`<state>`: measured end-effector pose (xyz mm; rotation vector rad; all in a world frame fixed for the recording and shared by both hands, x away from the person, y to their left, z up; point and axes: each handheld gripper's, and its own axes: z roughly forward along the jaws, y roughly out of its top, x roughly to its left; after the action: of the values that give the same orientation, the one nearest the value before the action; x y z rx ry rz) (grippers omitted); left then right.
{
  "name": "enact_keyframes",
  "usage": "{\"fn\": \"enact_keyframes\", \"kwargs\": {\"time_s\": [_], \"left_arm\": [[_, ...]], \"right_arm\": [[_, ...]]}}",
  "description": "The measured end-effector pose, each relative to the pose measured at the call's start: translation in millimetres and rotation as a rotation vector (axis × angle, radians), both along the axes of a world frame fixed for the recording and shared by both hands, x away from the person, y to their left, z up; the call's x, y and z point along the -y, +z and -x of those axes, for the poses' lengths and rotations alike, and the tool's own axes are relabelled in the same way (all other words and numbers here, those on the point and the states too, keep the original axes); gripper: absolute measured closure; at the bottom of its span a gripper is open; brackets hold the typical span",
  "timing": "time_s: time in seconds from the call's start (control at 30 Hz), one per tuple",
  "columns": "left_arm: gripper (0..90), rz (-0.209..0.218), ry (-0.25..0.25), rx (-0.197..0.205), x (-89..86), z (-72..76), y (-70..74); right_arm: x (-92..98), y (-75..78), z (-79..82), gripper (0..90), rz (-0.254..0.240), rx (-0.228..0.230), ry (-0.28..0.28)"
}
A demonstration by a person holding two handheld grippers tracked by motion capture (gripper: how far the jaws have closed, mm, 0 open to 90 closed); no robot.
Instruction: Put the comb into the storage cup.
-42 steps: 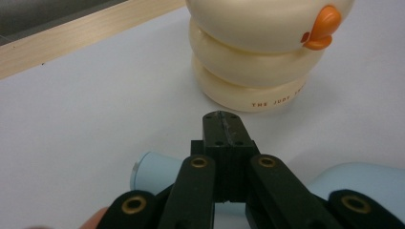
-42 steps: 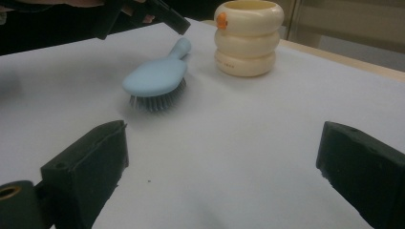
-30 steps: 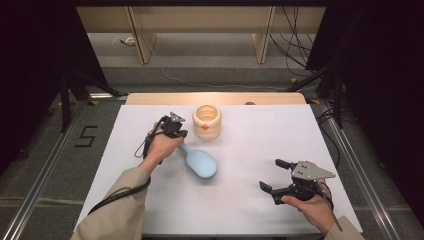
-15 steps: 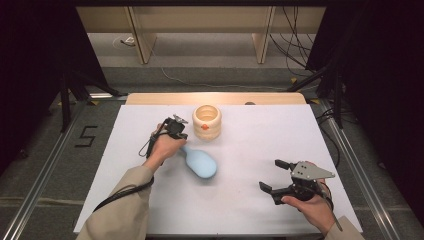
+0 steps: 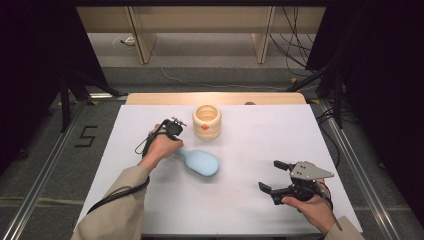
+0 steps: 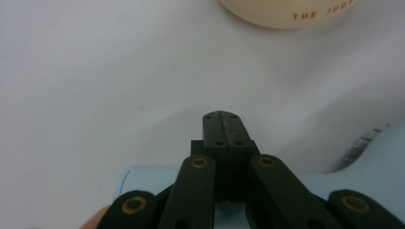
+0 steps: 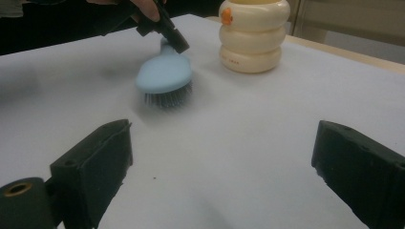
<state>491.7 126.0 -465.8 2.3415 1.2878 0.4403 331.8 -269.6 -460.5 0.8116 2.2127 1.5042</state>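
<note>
A light blue hairbrush [image 5: 200, 161] lies bristles down on the white table [image 5: 250, 140], handle toward the person's left hand. My left gripper [image 5: 175, 125] stands just left of a cream ribbed jar [image 5: 206, 121] with an orange dot. In the left gripper view its jaws [image 6: 223, 126] are shut pad to pad with nothing between them, and the brush [image 6: 377, 167] lies under the gripper's body. In the right gripper view that gripper's tip [image 7: 176, 44] sits over the brush handle. My right gripper [image 5: 270, 175] rests open at the front right, its jaws [image 7: 222, 162] wide apart over bare table.
The jar [image 7: 253, 36] stands near the table's far edge, in front of a wooden strip [image 5: 215, 98]. Black cables trail from both grippers. Dark stands and floor rails flank the table.
The left hand has shifted only slightly near the brush handle. The brush, the jar and the right gripper stay where they were.
</note>
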Motion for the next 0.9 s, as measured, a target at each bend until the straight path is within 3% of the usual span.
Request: {"fn": "enact_keyframes", "kwargs": {"time_s": [0.33, 0.9], "left_arm": [[89.9, 0.012, -0.019, -0.095, -20.3, 23.4, 3.1], [89.9, 0.025, -0.054, -0.142, -25.5, 43.7, 5.7]], "right_arm": [[-0.3, -0.4, -0.4, 7.9, -0.007, -0.009, 0.002], [-0.4, -1.1, -1.0, 9.2, -0.006, -0.015, -0.003]]}}
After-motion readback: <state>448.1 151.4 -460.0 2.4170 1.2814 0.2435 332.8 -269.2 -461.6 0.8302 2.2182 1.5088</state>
